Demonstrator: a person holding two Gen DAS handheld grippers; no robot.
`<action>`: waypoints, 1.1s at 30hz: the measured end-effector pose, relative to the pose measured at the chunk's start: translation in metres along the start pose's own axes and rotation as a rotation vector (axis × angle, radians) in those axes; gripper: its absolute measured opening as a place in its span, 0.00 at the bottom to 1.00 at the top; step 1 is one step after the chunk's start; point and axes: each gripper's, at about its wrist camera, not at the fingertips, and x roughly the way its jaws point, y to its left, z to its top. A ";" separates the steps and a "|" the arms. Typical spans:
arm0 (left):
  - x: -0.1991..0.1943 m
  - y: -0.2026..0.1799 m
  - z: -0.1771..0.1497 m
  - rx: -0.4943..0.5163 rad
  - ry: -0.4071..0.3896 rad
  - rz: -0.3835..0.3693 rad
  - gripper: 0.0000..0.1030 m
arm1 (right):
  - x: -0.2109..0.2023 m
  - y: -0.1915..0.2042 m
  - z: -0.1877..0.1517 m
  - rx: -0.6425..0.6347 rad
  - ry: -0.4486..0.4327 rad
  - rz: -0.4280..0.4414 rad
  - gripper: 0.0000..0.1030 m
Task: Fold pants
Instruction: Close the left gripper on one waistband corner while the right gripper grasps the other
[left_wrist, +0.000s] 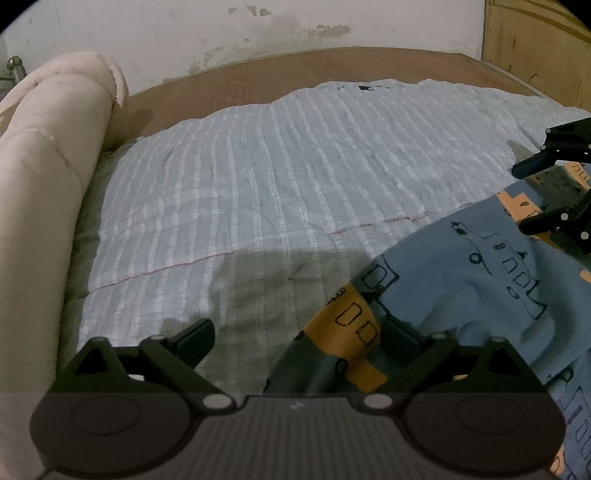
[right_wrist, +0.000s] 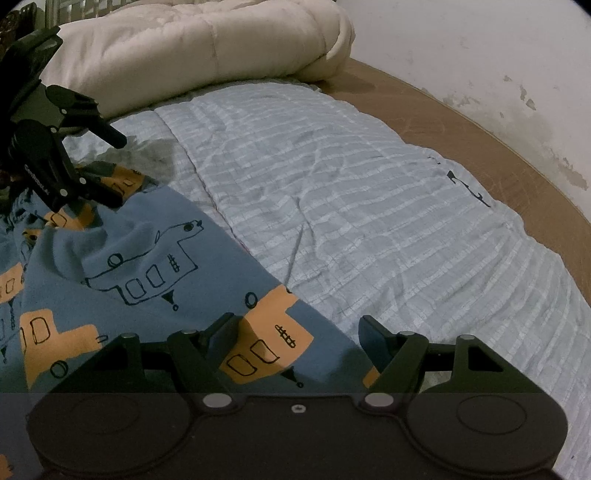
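Soft matt cloth pants (right_wrist: 155, 258) on crinkled woven bedspread (right_wrist: 369, 221).

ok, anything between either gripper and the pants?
Nothing visible. The pants lie directly under both: the edge sits between the open right gripper, and the left gripper is open over a bunched end. The quilt beyond is bare.

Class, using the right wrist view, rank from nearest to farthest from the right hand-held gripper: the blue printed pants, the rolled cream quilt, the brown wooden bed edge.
1. Blue printed pants, between its fingers.
2. Brown wooden bed edge, right.
3. Rolled cream quilt, top left.
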 end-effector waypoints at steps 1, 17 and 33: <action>-0.001 0.000 0.000 -0.006 0.003 -0.008 0.89 | 0.001 0.000 0.000 0.003 0.004 0.005 0.71; -0.011 -0.015 0.007 -0.020 0.060 -0.021 0.24 | -0.003 0.004 0.002 0.038 0.031 0.037 0.09; -0.032 -0.006 0.013 -0.038 -0.024 0.101 0.02 | -0.016 0.013 0.021 -0.024 -0.088 -0.151 0.02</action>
